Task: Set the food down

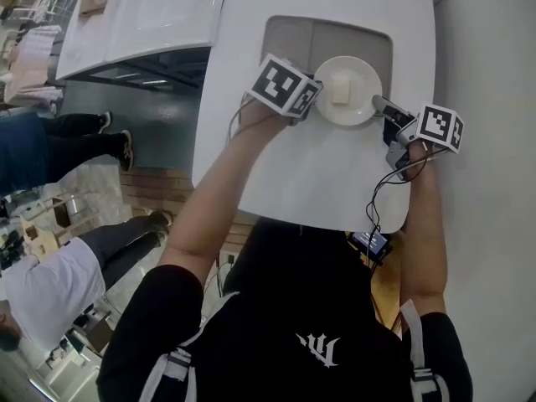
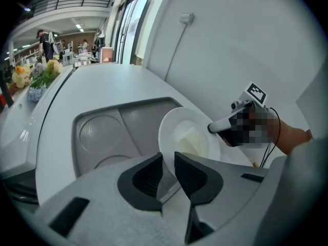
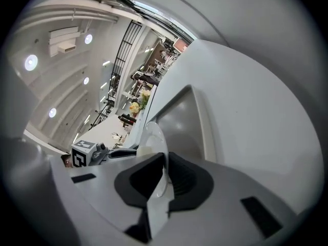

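A round white plate [image 1: 362, 80] carries a pale square piece of food [image 1: 341, 91] and hangs just over a grey compartment tray [image 1: 285, 40] on the white table [image 1: 318, 182]. My left gripper [image 1: 311, 100] is shut on the plate's left rim and my right gripper [image 1: 381, 105] on its right rim. In the left gripper view the plate [image 2: 187, 137] runs down between the jaws of my left gripper [image 2: 168, 169], with the tray [image 2: 102, 132] beyond. In the right gripper view the plate rim [image 3: 154, 137] stands edge-on in my right gripper [image 3: 165, 176], over the tray [image 3: 179, 119].
A second white table [image 1: 142, 15] stands at the far left across a gap. People [image 1: 59, 145] stand on the floor left of the table. A pale wall [image 1: 494, 74] runs along the table's right side. Flowers [image 2: 43, 73] sit far off.
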